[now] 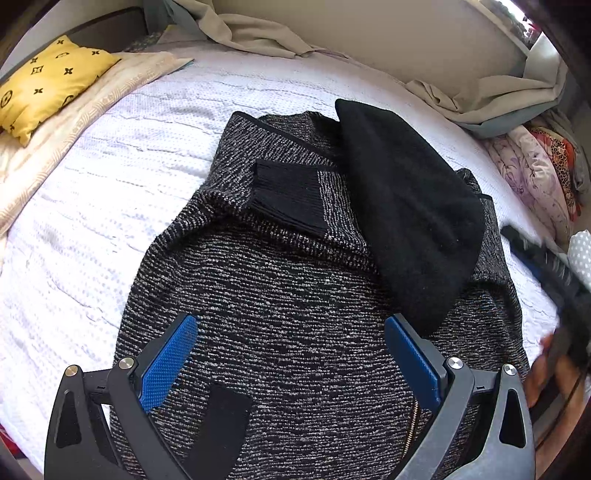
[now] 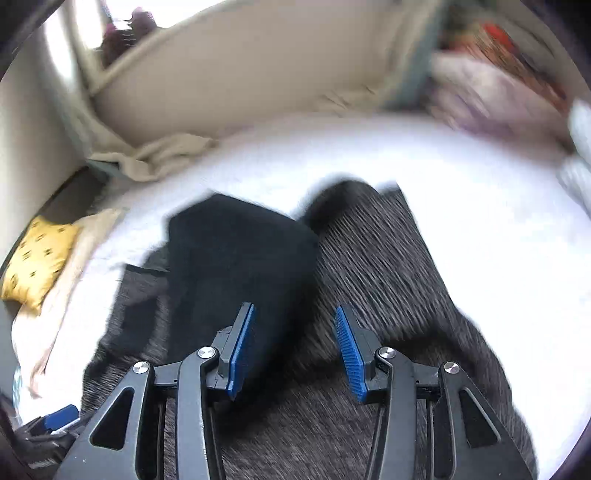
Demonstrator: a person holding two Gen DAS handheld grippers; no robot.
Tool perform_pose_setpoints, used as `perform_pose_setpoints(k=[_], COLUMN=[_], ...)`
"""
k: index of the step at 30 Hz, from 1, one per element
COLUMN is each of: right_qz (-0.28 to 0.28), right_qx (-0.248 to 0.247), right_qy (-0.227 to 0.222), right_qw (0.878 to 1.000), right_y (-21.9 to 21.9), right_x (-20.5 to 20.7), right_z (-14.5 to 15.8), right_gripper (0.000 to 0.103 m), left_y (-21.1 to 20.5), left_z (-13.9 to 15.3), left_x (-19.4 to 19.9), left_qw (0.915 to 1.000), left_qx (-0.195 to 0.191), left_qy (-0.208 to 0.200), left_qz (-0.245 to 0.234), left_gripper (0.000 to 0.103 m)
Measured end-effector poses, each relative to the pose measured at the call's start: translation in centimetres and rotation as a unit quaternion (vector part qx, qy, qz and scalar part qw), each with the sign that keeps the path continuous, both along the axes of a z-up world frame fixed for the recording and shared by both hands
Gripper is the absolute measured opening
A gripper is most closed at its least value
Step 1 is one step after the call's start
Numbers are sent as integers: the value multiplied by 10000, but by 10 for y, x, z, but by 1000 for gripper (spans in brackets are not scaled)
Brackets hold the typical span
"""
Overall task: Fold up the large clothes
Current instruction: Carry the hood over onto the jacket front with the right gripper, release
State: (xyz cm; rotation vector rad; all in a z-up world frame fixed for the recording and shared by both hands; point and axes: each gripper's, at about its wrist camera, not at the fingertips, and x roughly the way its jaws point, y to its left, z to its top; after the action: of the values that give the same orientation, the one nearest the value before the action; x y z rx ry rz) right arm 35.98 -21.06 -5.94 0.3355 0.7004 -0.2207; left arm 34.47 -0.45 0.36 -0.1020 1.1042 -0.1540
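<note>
Where both views are read from the near edge outward, the left hand-held gripper comes first: its jaws stand wide apart above the lower body of the sweater, with nothing between the blue pads. A zipper shows just inside the right pad, and a black patch lies on the knit between the jaws.

The right hand-held gripper is partly open and empty. The sweater passes under and ahead of it. The right wrist view is blurred, so fine contact cannot be judged, but no cloth sits between the pads.

The sweater lies flat on the bed, directly ahead of and below both grippers. Its long axis runs away from the grippers, hem nearest and collar farthest. One sleeve is folded across the chest, with its black cuff pointing to the left of the left wrist view. The hood lies folded down over the right half of the body.

Judgement: the next fold would bring hem toward collar along that long axis. Both grippers stand at the hem end; the left is centred over the body, and the right sits toward the hood side.

Farther off are a yellow pillow, beige cloth against the wall, and floral bedding at the right.

Writing: none is legible. The pillow carries a repeated dark monogram-style motif; no letters can be read with confidence.
</note>
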Motion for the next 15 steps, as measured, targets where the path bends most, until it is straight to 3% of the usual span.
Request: perform_pose_setpoints(k=[3, 8, 11, 13, 15], right_qz=[388, 112, -13, -42, -5], right_qx=[-5, -638, -461, -279, -401], right_qy=[46, 779, 1045, 848, 836], right_qw=[9992, 9949, 9935, 9960, 9957], right_y=[3, -9, -21, -28, -26], right_x=[36, 61, 64, 60, 61], right_z=[-2, -43, -69, -78, -80], right_gripper=[41, 35, 38, 39, 40], left_y=[-1, 6, 9, 9, 8], left_z=[-1, 2, 3, 2, 1], left_x=[0, -1, 1, 1, 2], left_qw=[10000, 10000, 9999, 9999, 9999], left_qx=[46, 10, 16, 41, 96], left_qy=[2, -27, -54, -45, -39], left_qz=[-9, 66, 118, 120, 109], left_gripper=[103, 102, 103, 102, 103])
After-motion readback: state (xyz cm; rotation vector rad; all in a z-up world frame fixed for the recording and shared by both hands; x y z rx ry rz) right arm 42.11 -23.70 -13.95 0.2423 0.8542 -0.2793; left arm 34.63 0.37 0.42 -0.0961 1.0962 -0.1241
